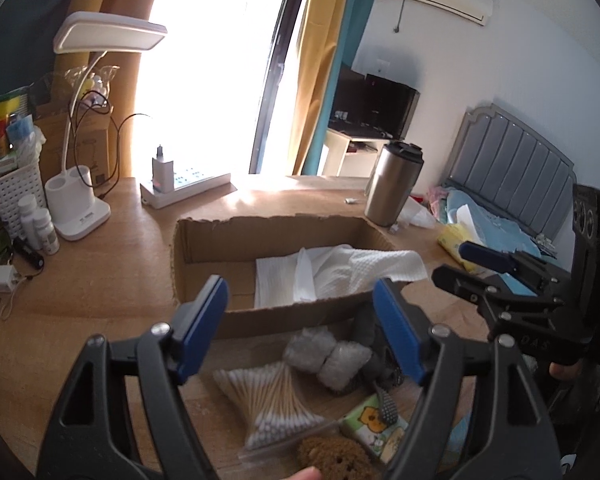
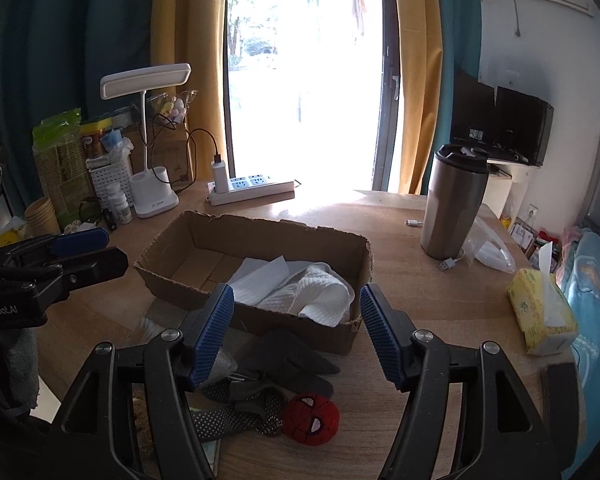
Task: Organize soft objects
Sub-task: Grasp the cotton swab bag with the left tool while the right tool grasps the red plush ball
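Left wrist view: left gripper (image 1: 300,328) held above the desk (image 1: 112,276), pointing down toward the box (image 1: 204,240), blue pads (image 1: 204,320) well apart with nothing between them. Right gripper (image 1: 466,262) seen from the side at the right edge, just beside the box's right end, jaws likewise apart and empty.

Inside the box, on its right half: white cloth (image 1: 364,268), waffle-textured and crumpled, draped over flat folded sheets (image 1: 280,280), one corner hanging over the near wall.

On the desk in front of the box: cotton swabs (image 1: 268,404) in a clear bag, two bubble-wrap bundles (image 1: 328,356), brown plush (image 1: 336,456), tissue pack (image 1: 376,428) printed with a cartoon bear.

Right wrist view: right gripper (image 2: 296,332) also angled down at the box (image 2: 332,236), pads spread. Below it, grey glove (image 2: 292,356), dotted strap (image 2: 240,408) and red spider-mask ball (image 2: 311,418), all outside the box. Steel tumbler (image 2: 452,208) upright at the right, well apart from the box.
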